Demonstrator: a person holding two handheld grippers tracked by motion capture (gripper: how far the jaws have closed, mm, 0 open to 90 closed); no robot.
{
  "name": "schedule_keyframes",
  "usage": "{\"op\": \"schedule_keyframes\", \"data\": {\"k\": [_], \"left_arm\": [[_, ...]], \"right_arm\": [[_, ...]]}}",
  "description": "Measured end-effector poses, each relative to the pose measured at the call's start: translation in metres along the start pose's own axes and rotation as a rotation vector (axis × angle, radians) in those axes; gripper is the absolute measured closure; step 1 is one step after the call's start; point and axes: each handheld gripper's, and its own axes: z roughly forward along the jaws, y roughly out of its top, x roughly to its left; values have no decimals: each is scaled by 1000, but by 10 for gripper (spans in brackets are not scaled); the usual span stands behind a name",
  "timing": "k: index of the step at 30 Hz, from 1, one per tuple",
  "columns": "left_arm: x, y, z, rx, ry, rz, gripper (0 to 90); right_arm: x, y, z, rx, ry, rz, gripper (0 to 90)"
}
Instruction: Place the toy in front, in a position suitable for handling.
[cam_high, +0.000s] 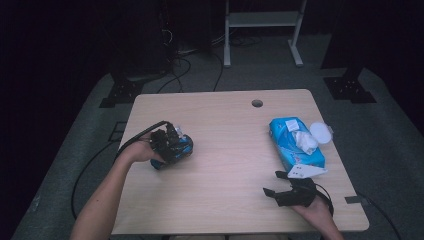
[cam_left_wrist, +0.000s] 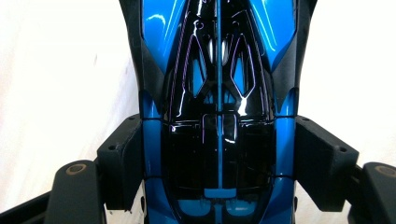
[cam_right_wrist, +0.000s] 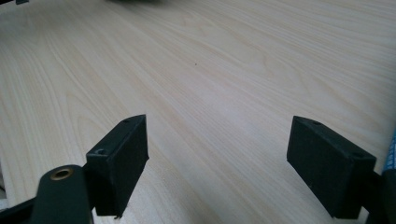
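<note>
A glossy blue and black toy car (cam_high: 184, 148) sits over the left part of the wooden table (cam_high: 225, 125), held in my left gripper (cam_high: 172, 145). In the left gripper view the car (cam_left_wrist: 218, 93) runs up between the two black pads (cam_left_wrist: 122, 161), which press on its flanks, so my left gripper (cam_left_wrist: 219, 163) is shut on it. My right gripper (cam_high: 275, 184) lies low near the table's front right, jaws spread wide. In the right gripper view my right gripper (cam_right_wrist: 217, 156) has only bare wood between its pads (cam_right_wrist: 122, 161).
A blue pack of wet wipes (cam_high: 292, 145) with a white tissue (cam_high: 306, 141) pulled out lies at the right, just beyond the right gripper. A round white lid (cam_high: 321, 132) lies next to it. A cable hole (cam_high: 257, 103) pierces the table's far side.
</note>
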Motion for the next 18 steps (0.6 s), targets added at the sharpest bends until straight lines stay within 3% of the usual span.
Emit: {"op": "schedule_keyframes", "data": {"k": [7,8,10,18], "left_arm": [[-30,35,-6,-27,5,109,261],[-30,35,-6,-27,5,109,261],[-43,51,-2,-33,-15,148,261],[-74,86,9,-37,-51,249,261]], "right_arm": [[-4,0,-5,-15,-10,9,197],[-4,0,-6,-17,-12,11,197],[-5,0,-7,-19,-14,18,198],[-8,-1,-12,-32,-25,20,200]]}}
